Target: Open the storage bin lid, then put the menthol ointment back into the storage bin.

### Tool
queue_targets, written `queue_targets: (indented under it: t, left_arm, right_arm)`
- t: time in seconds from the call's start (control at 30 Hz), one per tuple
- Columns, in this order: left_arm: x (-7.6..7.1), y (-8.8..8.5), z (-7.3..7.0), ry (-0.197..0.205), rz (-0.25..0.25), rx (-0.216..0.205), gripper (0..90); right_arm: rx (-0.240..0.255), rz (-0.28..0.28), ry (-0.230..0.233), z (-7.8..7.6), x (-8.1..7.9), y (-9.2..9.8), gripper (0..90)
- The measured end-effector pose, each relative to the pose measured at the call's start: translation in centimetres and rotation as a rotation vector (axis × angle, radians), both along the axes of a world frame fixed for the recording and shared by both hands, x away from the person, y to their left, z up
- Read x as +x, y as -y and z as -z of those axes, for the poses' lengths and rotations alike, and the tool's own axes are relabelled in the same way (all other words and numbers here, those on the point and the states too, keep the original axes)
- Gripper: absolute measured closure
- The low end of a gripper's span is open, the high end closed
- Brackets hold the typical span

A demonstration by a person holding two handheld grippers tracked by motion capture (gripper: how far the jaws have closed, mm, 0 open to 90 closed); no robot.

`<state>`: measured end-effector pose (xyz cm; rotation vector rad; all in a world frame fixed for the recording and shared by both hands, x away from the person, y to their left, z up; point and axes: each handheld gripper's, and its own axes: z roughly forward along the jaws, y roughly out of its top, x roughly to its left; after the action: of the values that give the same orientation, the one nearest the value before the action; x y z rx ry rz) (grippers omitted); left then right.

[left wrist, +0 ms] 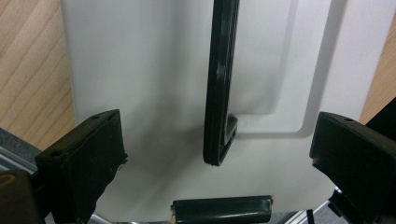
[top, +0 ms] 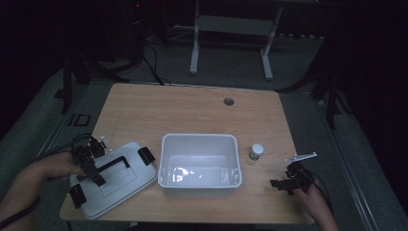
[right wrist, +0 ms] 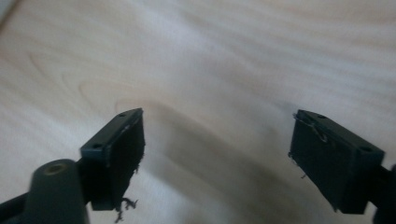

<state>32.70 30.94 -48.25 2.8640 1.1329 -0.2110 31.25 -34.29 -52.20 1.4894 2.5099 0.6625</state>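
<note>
A white lid (top: pixel 122 185) with a black handle (top: pixel 114 162) and black clips lies flat at the table's front left. My left gripper (top: pixel 96 174) hovers over it and is open. In the left gripper view the handle (left wrist: pixel 219 93) runs up between the wide-apart jaws of my left gripper (left wrist: pixel 219 125), and neither pad touches it. A black clip (left wrist: pixel 222 210) shows at the lid's (left wrist: pixel 140 70) near edge. My right gripper (top: pixel 281 184) is at the front right above bare wood, open. The right gripper view shows nothing between the jaws of my right gripper (right wrist: pixel 217 128).
An open white bin (top: pixel 199 137) stands in the middle of the table (top: pixel 192 106). A small bottle (top: pixel 256 152) with a white cap stands just right of it. A round cable hole (top: pixel 228 101) is near the far edge. Dark floor and a white stand lie beyond.
</note>
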Motion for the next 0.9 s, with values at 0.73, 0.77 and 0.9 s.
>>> queue_targets:
  t: [0.73, 0.77, 0.9]
  left_arm:
    - [-0.5, 0.0, 0.2, -0.035, 0.024, 0.018, 2.9]
    - [-0.5, 0.1, 0.1, -0.034, 0.025, 0.017, 3.0]
    - [-0.4, 0.2, 0.0, -0.02, 0.026, 0.023, 3.0]
  right_arm:
    - [-0.27, -0.159, -0.314, -2.0, 3.5, -0.9, 13.5]
    - [-0.274, -0.163, -0.324, -2.1, 3.6, -1.0, 13.5]
    - [-0.264, -0.181, -0.352, -2.5, 4.2, -1.4, 13.5]
